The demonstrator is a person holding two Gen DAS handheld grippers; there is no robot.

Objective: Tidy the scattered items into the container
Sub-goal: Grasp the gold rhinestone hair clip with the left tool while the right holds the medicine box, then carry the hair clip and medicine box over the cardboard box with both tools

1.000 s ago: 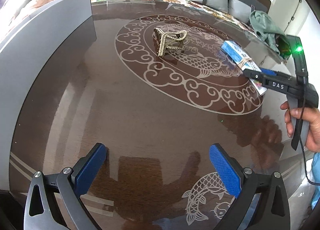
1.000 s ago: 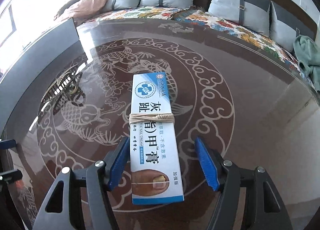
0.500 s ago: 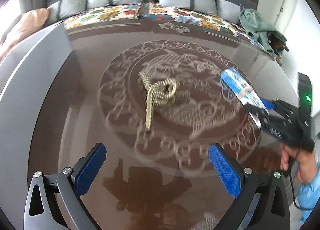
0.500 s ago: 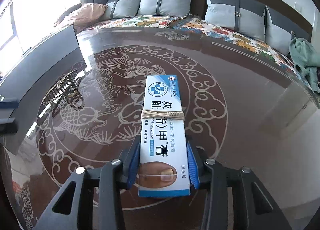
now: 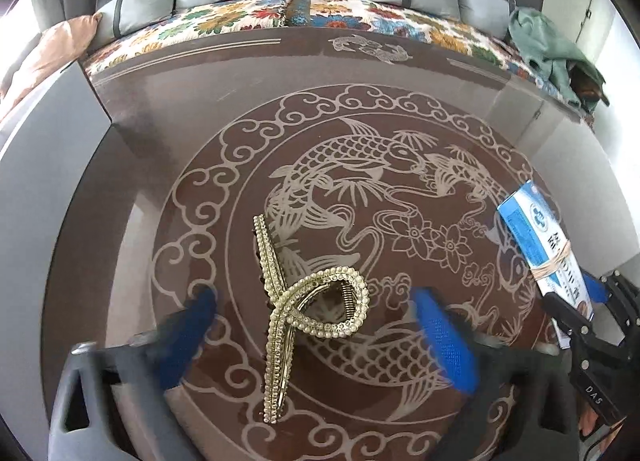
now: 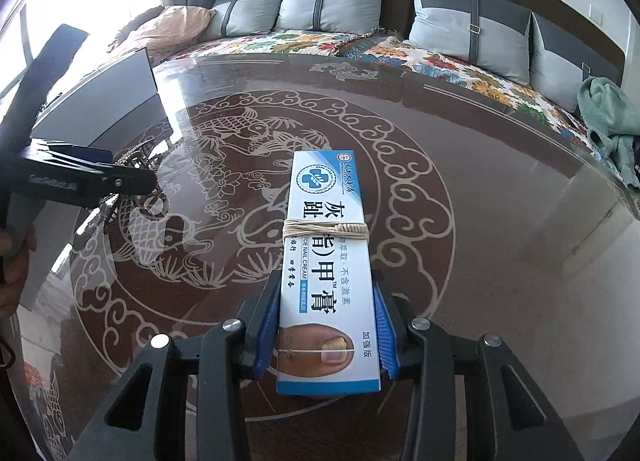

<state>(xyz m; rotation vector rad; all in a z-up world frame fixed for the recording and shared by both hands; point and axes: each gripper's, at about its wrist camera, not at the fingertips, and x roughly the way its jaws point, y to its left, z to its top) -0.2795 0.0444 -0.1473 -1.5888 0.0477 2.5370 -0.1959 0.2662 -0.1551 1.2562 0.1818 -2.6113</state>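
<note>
Left wrist view: left gripper (image 5: 312, 325) over the brown glass table (image 5: 160, 149), pointing steeply down. Blue pads (image 5: 444, 337) blurred, jaws closing, one on each side of the pearl hair clip (image 5: 312, 305); pads still apart from the clip, not pressing it. Clip lying on the table on the fish pattern, its long arm running toward the camera. At the left edge, grey container (image 5: 44, 181), well apart from the clip. At the right edge, right gripper (image 5: 580, 301) holding the blue and white cream box (image 5: 540, 237).

Right wrist view: right gripper (image 6: 326, 337) clamped on the near end of the cream box (image 6: 326, 253), both pads (image 6: 266, 325) touching its long sides. Rubber band (image 6: 324, 228) around the middle of the box. Cannot tell if the box rests on the table (image 6: 500, 201) or is lifted a little. Left gripper (image 6: 132, 181) visible at the left, over the hair clip (image 6: 132, 159). Grey container (image 6: 112, 89) behind it, near the table edge.
</note>
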